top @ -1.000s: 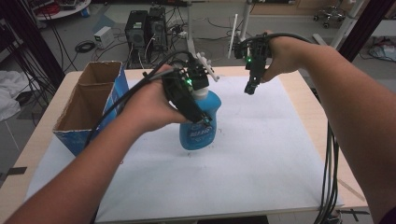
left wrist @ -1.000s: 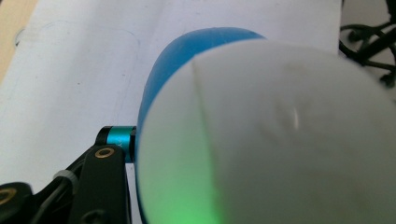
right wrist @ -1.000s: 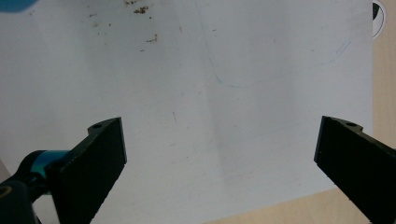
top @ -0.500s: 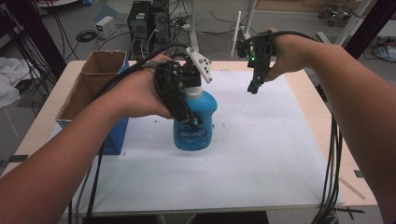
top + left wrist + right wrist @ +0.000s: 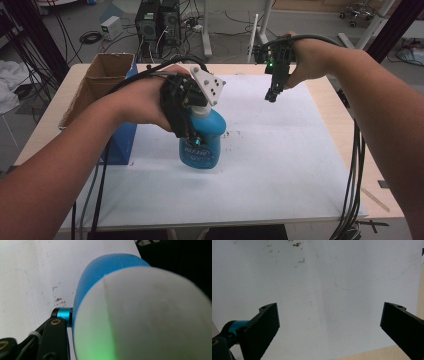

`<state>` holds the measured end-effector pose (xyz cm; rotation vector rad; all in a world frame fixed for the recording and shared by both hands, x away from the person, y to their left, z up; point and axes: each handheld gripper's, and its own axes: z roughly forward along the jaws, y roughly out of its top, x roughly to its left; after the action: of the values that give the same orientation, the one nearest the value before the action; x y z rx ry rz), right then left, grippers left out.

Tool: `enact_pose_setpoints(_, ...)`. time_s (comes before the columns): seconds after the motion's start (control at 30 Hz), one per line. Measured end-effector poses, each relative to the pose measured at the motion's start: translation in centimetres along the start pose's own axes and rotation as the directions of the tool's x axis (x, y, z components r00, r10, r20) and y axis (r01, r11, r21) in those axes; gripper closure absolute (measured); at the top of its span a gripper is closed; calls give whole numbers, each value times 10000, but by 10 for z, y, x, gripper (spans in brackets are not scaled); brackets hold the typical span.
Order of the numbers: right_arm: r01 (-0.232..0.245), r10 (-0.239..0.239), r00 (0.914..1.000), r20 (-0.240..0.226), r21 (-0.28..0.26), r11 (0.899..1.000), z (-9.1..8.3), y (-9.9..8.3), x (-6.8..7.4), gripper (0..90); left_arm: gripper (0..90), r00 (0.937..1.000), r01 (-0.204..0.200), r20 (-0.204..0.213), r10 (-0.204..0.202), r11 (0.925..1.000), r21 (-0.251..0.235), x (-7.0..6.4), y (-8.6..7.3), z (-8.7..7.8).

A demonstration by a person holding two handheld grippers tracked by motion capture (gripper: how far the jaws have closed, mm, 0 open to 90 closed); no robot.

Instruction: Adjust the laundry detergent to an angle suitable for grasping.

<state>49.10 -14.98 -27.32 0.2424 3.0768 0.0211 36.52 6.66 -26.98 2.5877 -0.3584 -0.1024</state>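
Observation:
A blue spray bottle (image 5: 204,146) with a white top stands upright near the middle of the white sheet (image 5: 280,165). My left gripper (image 5: 186,129) is shut on its neck from the left side. Whether the base touches the sheet I cannot tell. In the left gripper view the white top (image 5: 145,315) and blue body (image 5: 105,267) loom close, beside one black jaw. My right gripper (image 5: 272,92) hangs open over the sheet at the back right, and its jaws stand wide apart with nothing between them (image 5: 329,312).
An open cardboard box (image 5: 100,80) with a blue side stands at the table's left edge, close to my left forearm. Brown specks (image 5: 231,135) lie on the sheet right of the bottle. Cables (image 5: 350,190) hang off the right edge.
My left gripper has carried the bottle a little to the left and nearer to the front edge. The right gripper has hardly moved and stays open.

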Motion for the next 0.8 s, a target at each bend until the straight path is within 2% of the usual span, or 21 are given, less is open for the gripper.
enact_pose_setpoints(0.13,57,-57,10000,-9,4,10000,1,-1,1,15,422,9979,-611,194,612,9981,-62,-3,-1,4)
enact_pose_setpoints(0.2,31,-31,10000,2,2,10000,0,0,1,15,422,9957,-832,390,837,9964,-152,-4,-2,7)
enact_pose_setpoints(0.27,-4,4,10000,15,7,10000,0,0,1,15,422,9950,-906,412,913,9957,-177,-5,-2,8)
enact_pose_setpoints(0.3,9,-9,10000,0,7,10000,1,0,1,15,422,9926,-1116,453,1126,9935,-234,-6,-2,12)
enact_pose_setpoints(0.37,94,-94,10000,1,34,10000,1,1,1,15,422,9907,-1248,506,1262,9917,-306,-8,-4,16)
enact_pose_setpoints(0.43,51,-51,10000,-12,55,10000,1,1,1,15,422,9891,-1340,568,1358,9904,-348,-8,-5,18)
enact_pose_setpoints(0.63,111,-111,9999,4,51,9999,1,4,4,15,422,9839,-1347,1138,1379,9903,-356,-8,-11,30)
enact_pose_setpoints(0.8,199,-200,9998,59,191,9996,3,5,6,15,421,9828,-1430,1175,1427,9897,-59,-10,-18,39)
